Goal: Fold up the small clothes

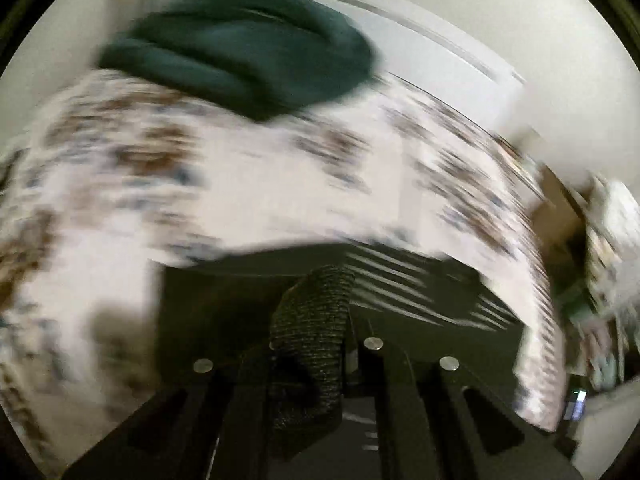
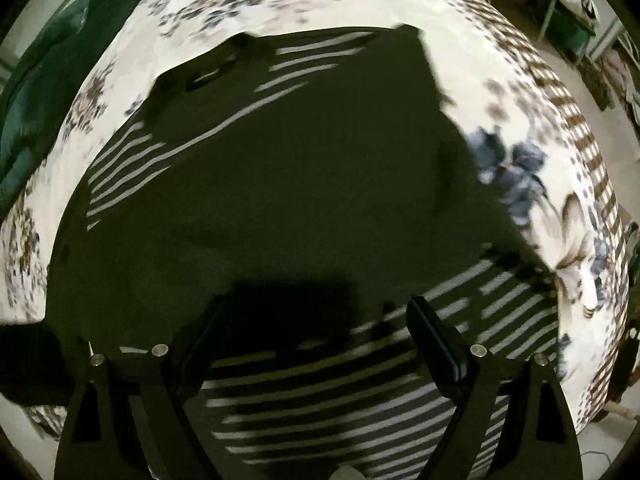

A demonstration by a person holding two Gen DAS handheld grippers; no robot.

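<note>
A dark green garment with white stripes (image 2: 304, 168) lies spread on the flowered bedsheet (image 2: 520, 92). My right gripper (image 2: 316, 320) is open just above it, jaws wide apart, nothing between them. My left gripper (image 1: 316, 320) is shut on a bunched fold of the dark knitted cloth (image 1: 316, 312), which stands up between the jaws. The rest of the striped garment (image 1: 400, 284) trails to the right in the blurred left wrist view.
A dark green blanket (image 1: 248, 44) lies heaped at the far end of the bed, and shows at the left in the right wrist view (image 2: 48, 92). The bed's edge (image 2: 592, 184) runs down the right, with furniture and clutter (image 2: 572, 20) beyond it.
</note>
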